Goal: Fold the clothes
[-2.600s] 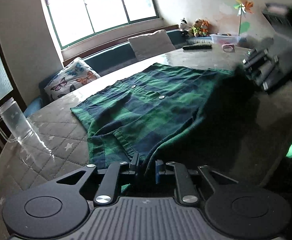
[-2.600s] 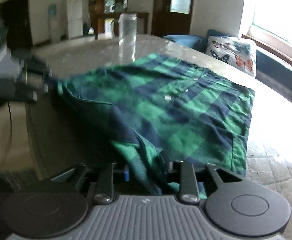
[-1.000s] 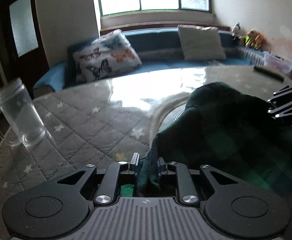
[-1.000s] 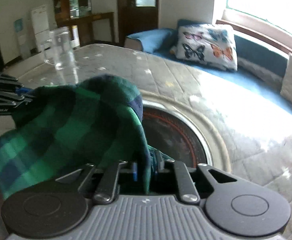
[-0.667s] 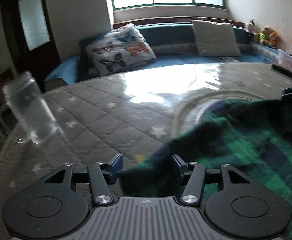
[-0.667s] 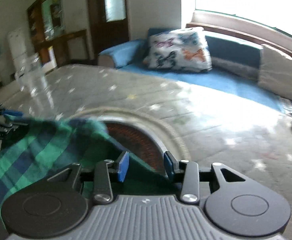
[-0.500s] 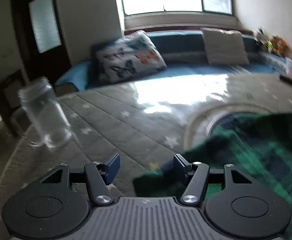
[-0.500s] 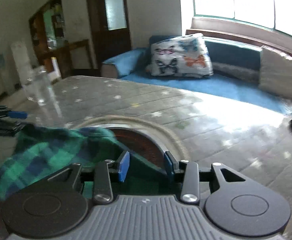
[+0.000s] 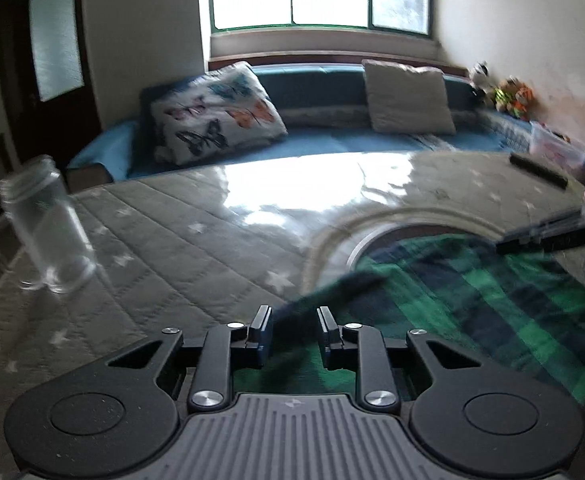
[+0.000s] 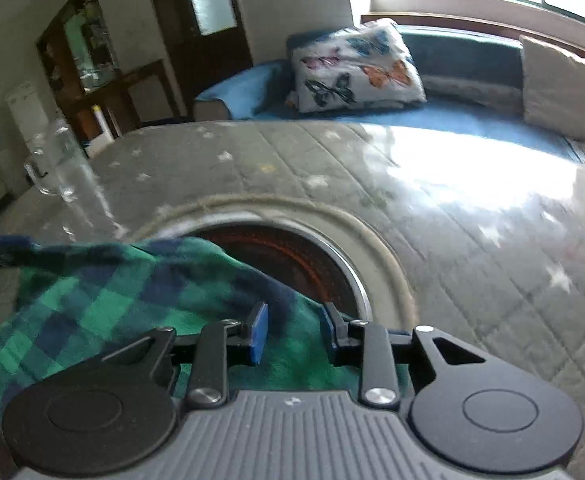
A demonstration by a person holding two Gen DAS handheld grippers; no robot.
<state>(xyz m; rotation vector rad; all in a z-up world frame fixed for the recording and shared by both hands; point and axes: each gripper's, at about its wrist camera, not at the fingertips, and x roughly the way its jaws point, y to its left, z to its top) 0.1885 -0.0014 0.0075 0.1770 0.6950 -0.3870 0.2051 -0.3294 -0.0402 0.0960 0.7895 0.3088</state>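
A green and navy plaid shirt (image 9: 472, 300) lies folded on the round table, covering part of a round inset. My left gripper (image 9: 294, 334) is open, its jaws apart over the shirt's near left edge, holding nothing. In the right wrist view the same shirt (image 10: 112, 292) lies to the left and under my right gripper (image 10: 294, 332), which is open and empty above the cloth. The right gripper's fingers (image 9: 552, 232) show at the right edge of the left wrist view.
A grey quilted star-pattern cover (image 9: 164, 248) lies on the table. A clear glass mug (image 9: 48, 236) stands at the left, also in the right wrist view (image 10: 60, 160). A dark round inset (image 10: 292, 256) sits mid-table. A remote (image 9: 538, 170) lies far right. A blue sofa (image 9: 332, 144) stands behind.
Both grippers were shut on the shirt and carried its edge over. They have since opened and let the cloth drop onto the table, and have drawn back slightly.
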